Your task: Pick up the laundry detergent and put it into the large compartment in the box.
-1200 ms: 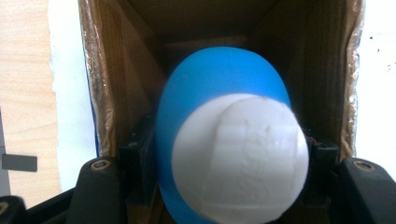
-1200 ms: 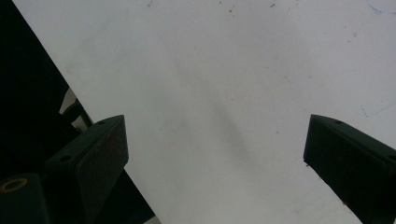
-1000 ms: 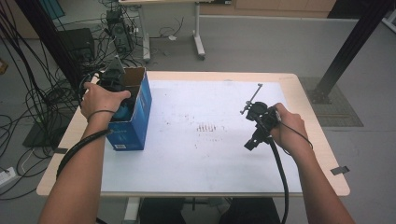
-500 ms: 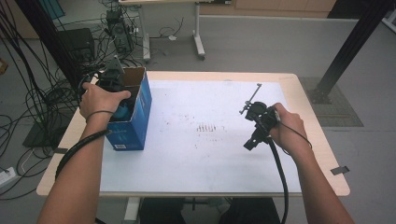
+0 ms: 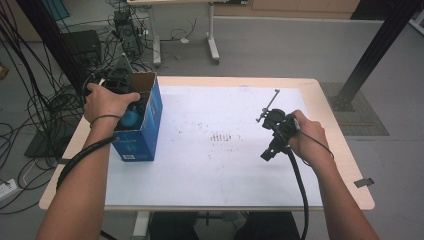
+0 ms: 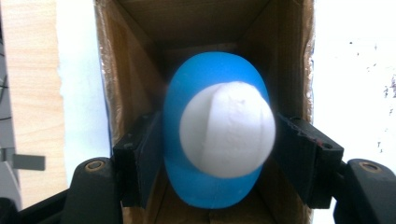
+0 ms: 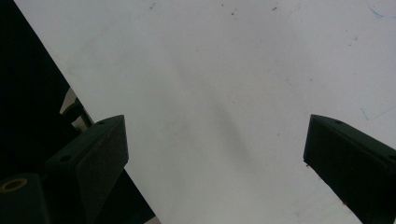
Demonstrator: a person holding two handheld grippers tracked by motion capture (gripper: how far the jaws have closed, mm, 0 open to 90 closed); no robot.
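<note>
Broadly, the worktop [image 5: 210,195] is a pale wooden slab under a white sheet [image 5: 220,165], and a blue cardboard box [image 5: 142,132] stands open-topped near its left edge. The left hand [image 5: 105,102] reaches down into that box from above. From the left gripper view, the box's brown inner walls [image 6: 130,70] run away on both sides, and a blue egg-shaped object with a white rounded end [image 6: 219,135] sits squarely between the two black jaws of the left claw [image 6: 219,154]. Both jaws lie against its blue flanks, so the claw is narrow and gripping it, having eased open a little just now. From the high view a patch of that blue object [image 5: 131,119] shows inside the box beside the wrist.

Well apart, over the right half of the sheet, the right claw [image 5: 267,154] is held in the right hand [image 5: 305,135], tilted down toward the sheet; its jaws [image 7: 219,154] stand wide with only bare white sheet between them.

Most of the left claw is hidden by the hand and box rim in the high view. Whether the blue object rests on the box floor cannot be told, since its lower end is cut off.
</note>
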